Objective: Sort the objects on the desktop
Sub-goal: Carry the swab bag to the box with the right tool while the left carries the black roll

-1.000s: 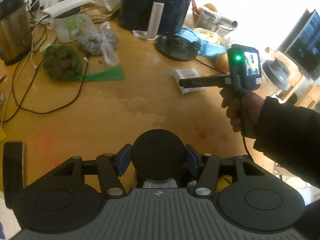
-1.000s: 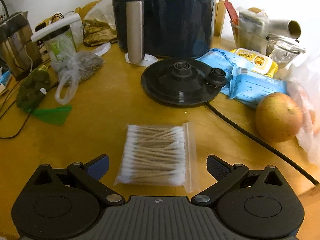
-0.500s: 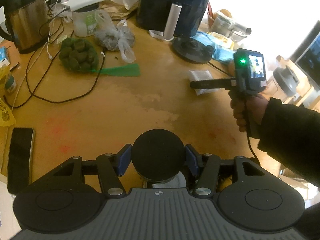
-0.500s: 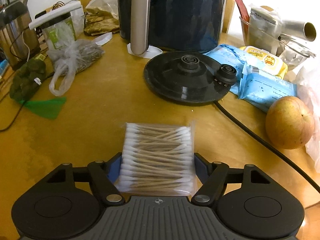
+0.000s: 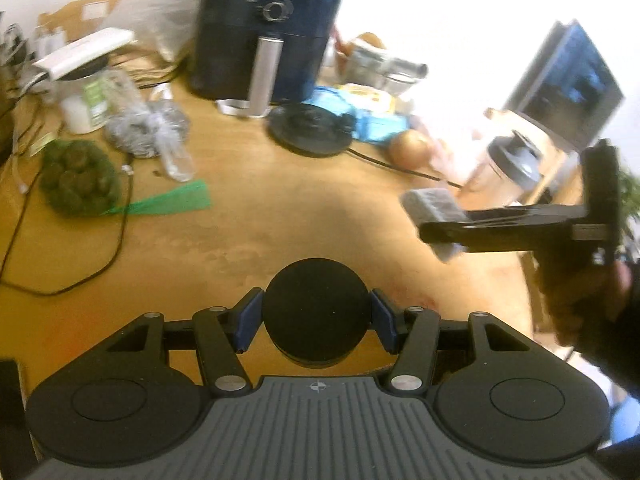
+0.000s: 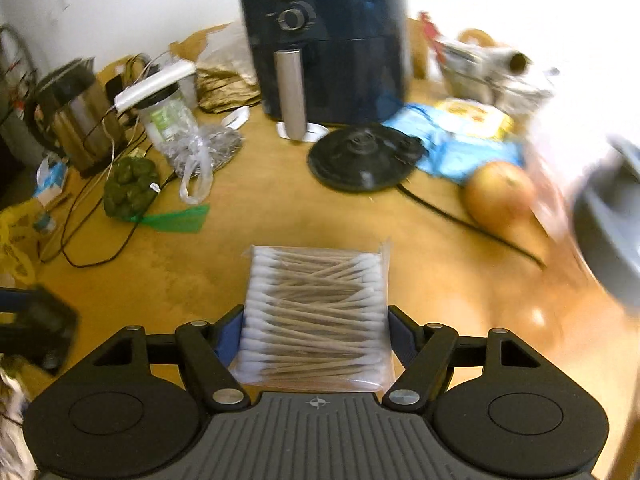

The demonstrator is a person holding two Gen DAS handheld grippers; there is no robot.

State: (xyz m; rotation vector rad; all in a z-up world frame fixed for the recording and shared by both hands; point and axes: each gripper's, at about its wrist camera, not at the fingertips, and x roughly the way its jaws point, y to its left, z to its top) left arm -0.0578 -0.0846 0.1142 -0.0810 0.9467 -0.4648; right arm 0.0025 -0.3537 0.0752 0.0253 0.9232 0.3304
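The fingers [image 6: 230, 334] of the right gripper [image 6: 316, 336] are being pressed against the ends of a swab packet [image 6: 316, 312], its swabs lying crosswise between them; a black disc [image 5: 317, 316] is being pinched by the left gripper [image 5: 317, 320].

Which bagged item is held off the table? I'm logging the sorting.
The clear bag of cotton swabs, clamped in the right gripper; the green net bag and knotted plastic bag lie on the table.
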